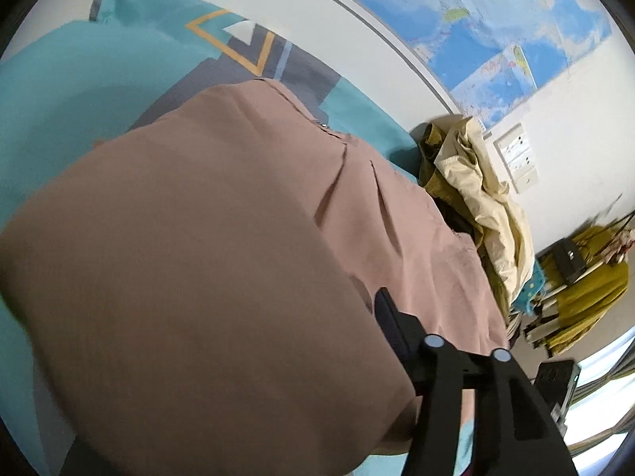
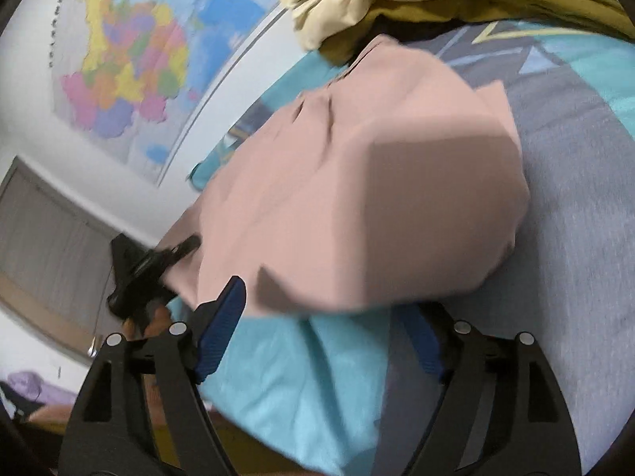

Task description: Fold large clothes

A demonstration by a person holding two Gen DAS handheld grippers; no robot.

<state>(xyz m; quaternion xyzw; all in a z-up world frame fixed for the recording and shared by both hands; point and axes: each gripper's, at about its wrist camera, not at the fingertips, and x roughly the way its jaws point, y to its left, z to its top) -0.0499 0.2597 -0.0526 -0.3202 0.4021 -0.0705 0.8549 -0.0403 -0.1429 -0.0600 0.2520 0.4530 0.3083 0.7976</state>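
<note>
Pink garment lies part-folded on the bed. Right claw gapes empty, released. Left claw's grip: cannot tell

The right hand-held gripper has its jaws spread wide, nothing pinched; the left hand-held gripper sits beside it.

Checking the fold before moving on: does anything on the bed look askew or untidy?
The pink garment lies folded but lumpy, its near edge uneven. Beyond it, a cream and olive clothes pile sits crumpled against the wall.
</note>
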